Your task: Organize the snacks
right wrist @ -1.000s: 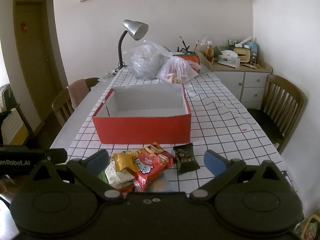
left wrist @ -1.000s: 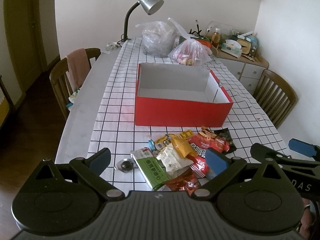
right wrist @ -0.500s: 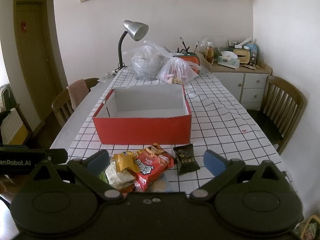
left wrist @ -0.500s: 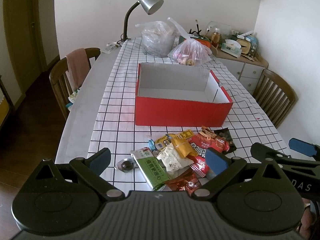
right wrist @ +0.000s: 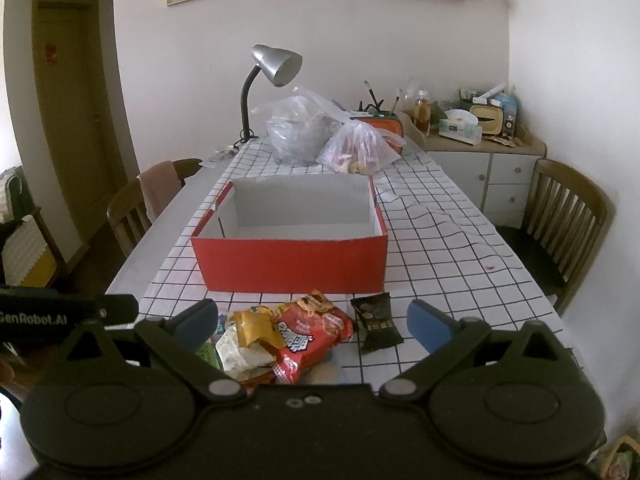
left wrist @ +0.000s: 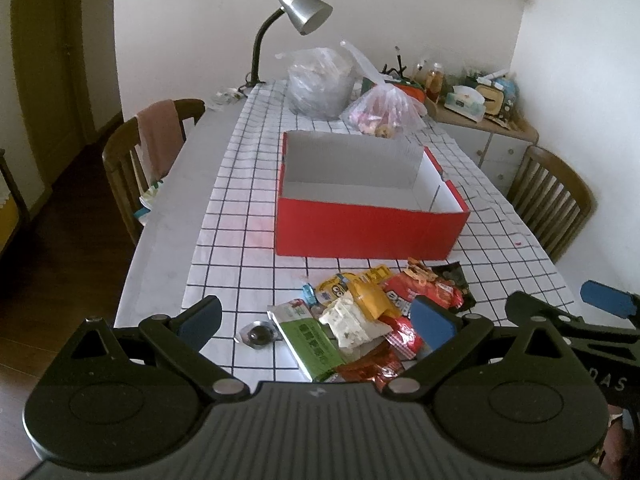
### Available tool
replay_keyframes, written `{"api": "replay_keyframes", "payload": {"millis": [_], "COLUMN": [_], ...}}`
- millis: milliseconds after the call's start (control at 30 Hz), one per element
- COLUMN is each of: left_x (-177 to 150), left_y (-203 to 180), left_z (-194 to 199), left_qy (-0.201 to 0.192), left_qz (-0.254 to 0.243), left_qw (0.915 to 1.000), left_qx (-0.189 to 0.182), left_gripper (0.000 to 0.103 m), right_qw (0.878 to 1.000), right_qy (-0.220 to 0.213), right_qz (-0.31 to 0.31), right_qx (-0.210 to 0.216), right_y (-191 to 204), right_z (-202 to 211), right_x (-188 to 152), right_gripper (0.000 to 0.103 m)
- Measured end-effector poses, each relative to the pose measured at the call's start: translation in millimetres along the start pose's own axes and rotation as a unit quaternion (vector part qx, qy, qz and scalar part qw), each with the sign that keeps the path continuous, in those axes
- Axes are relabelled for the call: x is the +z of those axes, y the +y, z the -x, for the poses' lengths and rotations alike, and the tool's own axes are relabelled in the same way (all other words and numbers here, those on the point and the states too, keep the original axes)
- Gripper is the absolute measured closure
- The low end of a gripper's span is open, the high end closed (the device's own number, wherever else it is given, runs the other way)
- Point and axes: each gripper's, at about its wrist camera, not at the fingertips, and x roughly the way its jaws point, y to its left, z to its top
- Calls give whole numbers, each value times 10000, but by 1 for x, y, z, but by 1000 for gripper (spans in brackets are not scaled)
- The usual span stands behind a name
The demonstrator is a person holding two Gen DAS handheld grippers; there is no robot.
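Snacks (left wrist: pixel 372 320) in a loose heap on the worktop (left wrist: pixel 168 216), near edge, just in front of the red box (left wrist: pixel 372 232). Box open-topped, white inside, nothing in it; sits mid grid-pattern cloth (right wrist: pixel 432 240).

Heap, L wrist view: green flat pack (left wrist: pixel 312 344) at L side, white pack (left wrist: pixel 348 318) overlapping it, yellow pack (left wrist: pixel 370 298) on top, red bag (left wrist: pixel 428 290) to R, dark small pack (left wrist: pixel 454 276) at far R. Small round foil-wrapped item (left wrist: pixel 258 334) lies apart, just L of green pack.

R wrist view: red bag (right wrist: pixel 312 328) centre, yellow pack (right wrist: pixel 254 326) and white pack (right wrist: pixel 236 354) at its L, dark small pack (right wrist: pixel 376 322) lying separate just R of the bag.

Left tongs (left wrist: pixel 316 318) spread wide, nothing between, hovering over near side of heap. Right tongs (right wrist: pixel 312 322) also spread wide, nothing held, above heap; its blue pad (left wrist: pixel 608 304) shows at R edge of L view.

Far end of worktop: two clear plastic bags (right wrist: pixel 316 136), desk lamp (right wrist: pixel 272 76). Wooden chairs (right wrist: pixel 564 224) either side.
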Motion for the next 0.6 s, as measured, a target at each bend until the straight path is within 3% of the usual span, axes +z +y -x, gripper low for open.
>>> {"api": "replay_keyframes", "payload": {"millis": [300,600], "left_x": [1,-9], "left_y": [26,21], "left_z": [-8,-30], "left_qy": [135,532], "left_qz": [297,149], "left_qw": [9995,9983], "left_qx": [4,-172], "left_gripper": [2,3], "right_qw": [9998,9984], "right_qy": [161,559], "right_qz": [-148,-11], "right_qx": [-20,27], "right_y": [-7,-18], "right_z": [-10,-40], "right_x": [-3,-11], "right_gripper": [3,7]}}
